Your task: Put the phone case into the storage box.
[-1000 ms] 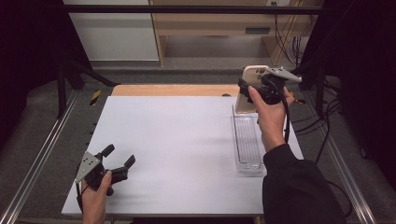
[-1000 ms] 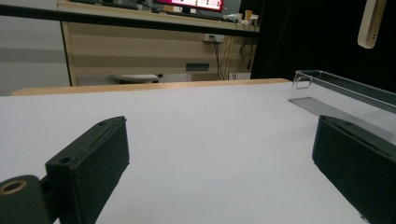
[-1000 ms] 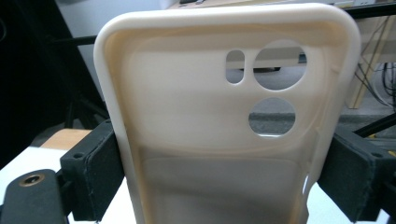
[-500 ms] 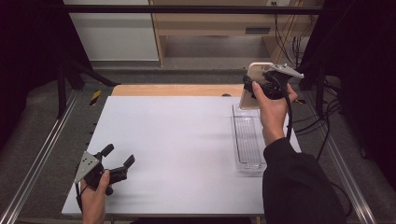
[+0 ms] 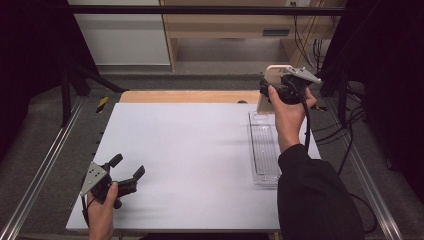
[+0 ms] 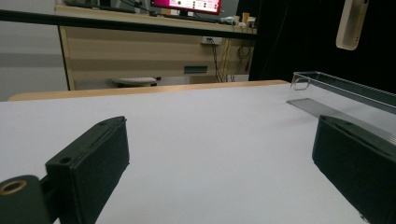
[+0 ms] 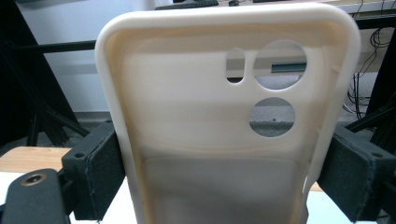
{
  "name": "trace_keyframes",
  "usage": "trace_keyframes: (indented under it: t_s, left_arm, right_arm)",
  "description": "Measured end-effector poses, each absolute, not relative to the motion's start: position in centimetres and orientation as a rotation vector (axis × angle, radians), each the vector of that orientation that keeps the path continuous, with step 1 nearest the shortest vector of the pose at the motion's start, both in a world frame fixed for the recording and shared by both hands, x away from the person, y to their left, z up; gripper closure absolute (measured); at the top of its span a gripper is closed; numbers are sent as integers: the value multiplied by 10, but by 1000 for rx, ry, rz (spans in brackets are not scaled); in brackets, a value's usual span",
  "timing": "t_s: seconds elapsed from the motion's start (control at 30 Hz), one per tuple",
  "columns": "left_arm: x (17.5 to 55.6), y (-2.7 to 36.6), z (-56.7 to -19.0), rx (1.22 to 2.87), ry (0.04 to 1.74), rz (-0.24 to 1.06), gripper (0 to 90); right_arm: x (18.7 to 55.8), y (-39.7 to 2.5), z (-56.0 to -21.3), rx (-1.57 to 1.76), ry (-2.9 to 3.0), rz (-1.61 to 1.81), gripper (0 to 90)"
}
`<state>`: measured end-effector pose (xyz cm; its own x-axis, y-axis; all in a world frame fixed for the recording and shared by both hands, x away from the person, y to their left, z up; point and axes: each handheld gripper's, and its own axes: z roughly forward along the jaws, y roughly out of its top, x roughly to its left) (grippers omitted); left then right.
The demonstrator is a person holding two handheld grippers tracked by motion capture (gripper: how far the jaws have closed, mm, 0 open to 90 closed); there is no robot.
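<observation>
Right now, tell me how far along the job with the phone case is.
Done: the right gripper has the cream phone case clamped by its side edges and lifted above the far end of the clear tray. In hand: the case is held up in the air, upright. Left: it is not yet set down anywhere. The left gripper rests open and empty near the table's near-left corner.

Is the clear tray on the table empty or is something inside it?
Empty. In the high view the clear tray shows just its ribbed bottom; the phone case is held above it in the right gripper.
</observation>
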<state>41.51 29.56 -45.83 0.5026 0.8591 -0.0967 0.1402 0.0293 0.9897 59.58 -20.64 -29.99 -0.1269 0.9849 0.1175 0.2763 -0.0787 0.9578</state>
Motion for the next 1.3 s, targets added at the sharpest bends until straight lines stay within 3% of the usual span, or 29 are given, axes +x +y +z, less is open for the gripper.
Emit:
trace_keyframes:
  t_s: [0.4,1.3]
  left_arm:
    - [415,296,-459,1457,926,691,35]
    - [415,294,-459,1453,915,672,34]
  right_arm:
    - [617,-198,-320,1458,1480,1222,122]
    - [625,-195,-352,1448,1471,1144,121]
